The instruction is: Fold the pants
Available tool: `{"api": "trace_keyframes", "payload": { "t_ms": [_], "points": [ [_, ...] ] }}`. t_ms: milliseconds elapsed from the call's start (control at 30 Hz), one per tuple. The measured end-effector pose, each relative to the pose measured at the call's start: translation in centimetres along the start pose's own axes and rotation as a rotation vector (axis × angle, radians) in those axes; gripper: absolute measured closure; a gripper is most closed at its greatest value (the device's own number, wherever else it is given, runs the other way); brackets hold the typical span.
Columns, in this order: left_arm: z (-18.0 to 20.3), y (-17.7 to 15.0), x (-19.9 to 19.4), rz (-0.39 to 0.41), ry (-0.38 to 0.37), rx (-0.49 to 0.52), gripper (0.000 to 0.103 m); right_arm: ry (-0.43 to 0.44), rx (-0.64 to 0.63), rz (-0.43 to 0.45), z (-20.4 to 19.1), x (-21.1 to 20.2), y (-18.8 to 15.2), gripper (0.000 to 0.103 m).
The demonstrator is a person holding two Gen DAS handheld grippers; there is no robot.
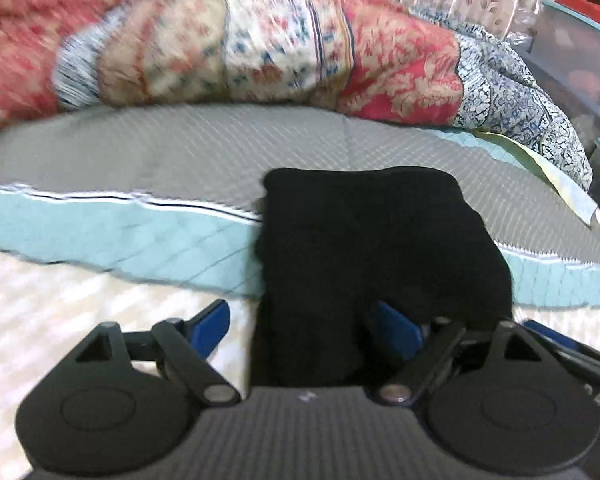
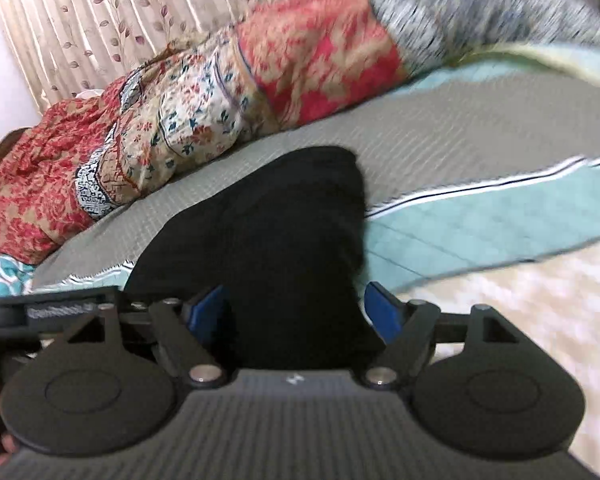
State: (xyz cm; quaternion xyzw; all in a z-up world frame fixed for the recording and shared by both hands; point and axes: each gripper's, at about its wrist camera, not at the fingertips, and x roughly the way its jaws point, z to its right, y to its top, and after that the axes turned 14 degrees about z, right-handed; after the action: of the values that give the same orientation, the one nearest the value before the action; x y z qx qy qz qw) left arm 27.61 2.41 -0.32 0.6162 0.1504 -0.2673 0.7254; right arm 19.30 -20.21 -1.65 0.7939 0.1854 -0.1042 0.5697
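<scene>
Folding stage: we judge the fold nearly done, since the black pants [image 1: 380, 248] lie as a compact dark bundle.
Pants position: on the grey bedspread [image 1: 160, 152], their near end hanging over its teal border [image 1: 100, 236]; at 12 o'clock from each gripper.
Left gripper [image 1: 306, 328]: jaws stand wide; the cloth's near end lies between the blue pads [image 1: 210, 330], but we see no pinch on it.
Right gripper [image 2: 296, 314]: jaws also apart, black cloth between its pads [image 2: 384, 312], the pads not pressing it.
Handling: we expect soft, limp, light fabric that sags and slides out of shape if lifted by a single layer.
Where to hold: we would pinch all layers together at the near corners, at 5 and 7 o'clock of the bundle.
Risk: a thin grab may peel the top layer and undo the fold.
Surroundings: a patterned quilt [image 1: 260, 48] is heaped at 12 o'clock beyond the pants; pleated curtain [image 2: 100, 12] behind.
Containers: a lidded plastic bin [image 1: 572, 44] at 2 o'clock in the left view; we cannot tell its contents.
</scene>
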Motion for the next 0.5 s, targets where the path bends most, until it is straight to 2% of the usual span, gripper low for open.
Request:
{"api": "trace_keyframes", "payload": {
  "t_ms": [100, 233, 300, 500],
  "points": [
    [0.2, -2.0, -5.6, 0.023, 0.065, 0.038, 0.010, -0.015, 0.026, -0.012, -0.1, -4.8, -1.7, 0.022],
    [1.0, -5.1, -11.2, 0.030, 0.110, 0.086, 0.001, 0.025, 0.039, -0.042, -1.1, -10.8, -4.9, 0.018],
    [1.2, -6.6, -13.2, 0.010, 0.119, 0.093, 0.000, 0.027, 0.030, -0.051, -2.1, -13.1, -6.1, 0.017],
    [2.6, -10.4, -18.7, -0.016, 0.114, 0.142, 0.000, 0.055, 0.032, -0.107, -5.9, -16.5, -8.5, 0.014]
  ]
}}
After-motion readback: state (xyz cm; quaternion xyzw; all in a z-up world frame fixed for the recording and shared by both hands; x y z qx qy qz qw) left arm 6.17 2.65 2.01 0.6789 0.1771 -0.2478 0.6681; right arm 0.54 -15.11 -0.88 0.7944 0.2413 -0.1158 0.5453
